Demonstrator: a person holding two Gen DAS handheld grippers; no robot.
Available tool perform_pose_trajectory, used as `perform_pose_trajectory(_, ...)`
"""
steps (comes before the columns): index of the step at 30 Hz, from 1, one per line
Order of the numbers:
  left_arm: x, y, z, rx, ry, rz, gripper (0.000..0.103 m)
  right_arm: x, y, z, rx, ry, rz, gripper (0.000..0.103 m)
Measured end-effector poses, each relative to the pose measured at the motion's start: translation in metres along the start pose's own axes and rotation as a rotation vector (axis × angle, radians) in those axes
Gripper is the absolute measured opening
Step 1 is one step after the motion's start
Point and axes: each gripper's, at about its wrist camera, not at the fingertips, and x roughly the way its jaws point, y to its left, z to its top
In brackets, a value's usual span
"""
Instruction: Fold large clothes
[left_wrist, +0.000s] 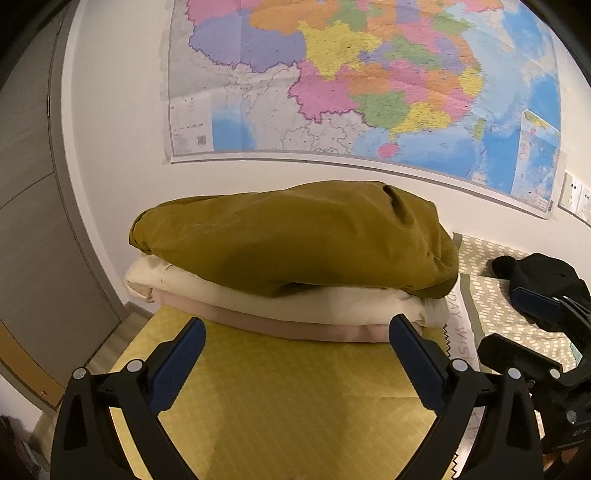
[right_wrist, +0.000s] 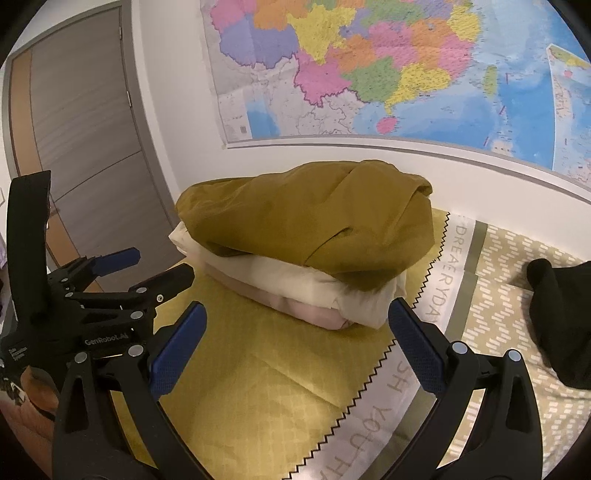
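Ahead, folded stack on the yellow bedspread (left_wrist: 288, 387) by the wall, olive garment (left_wrist: 291, 236) over cream (left_wrist: 258, 291) and pink (left_wrist: 280, 325) ones, left gripper (left_wrist: 297, 332) wide and empty, right gripper (right_wrist: 297, 317) likewise, black garment (right_wrist: 565, 325) far right, door (right_wrist: 85, 122) fully seen only in right view, map (left_wrist: 351, 77) above.

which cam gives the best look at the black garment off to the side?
Right wrist view: the black garment lies unobstructed on the patterned bedspread, though cut by the frame edge. In the left wrist view it sits smaller and partly behind the right gripper.
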Motion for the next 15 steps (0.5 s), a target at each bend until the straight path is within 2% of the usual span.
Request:
perform_pose_trajectory(5, -0.005, -0.006, -0.003, 0.003, 0.006, -0.03, 0.096, -0.009, 0.0, -0.005, 0.005, -0.006, -0.004, 0.097)
perform_pose_trajectory(15, -0.012, -0.014, -0.014, 0.012, 0.015, -0.02, 0.096, -0.02, 0.001, -0.012, 0.004, -0.001, 0.003, 0.097)
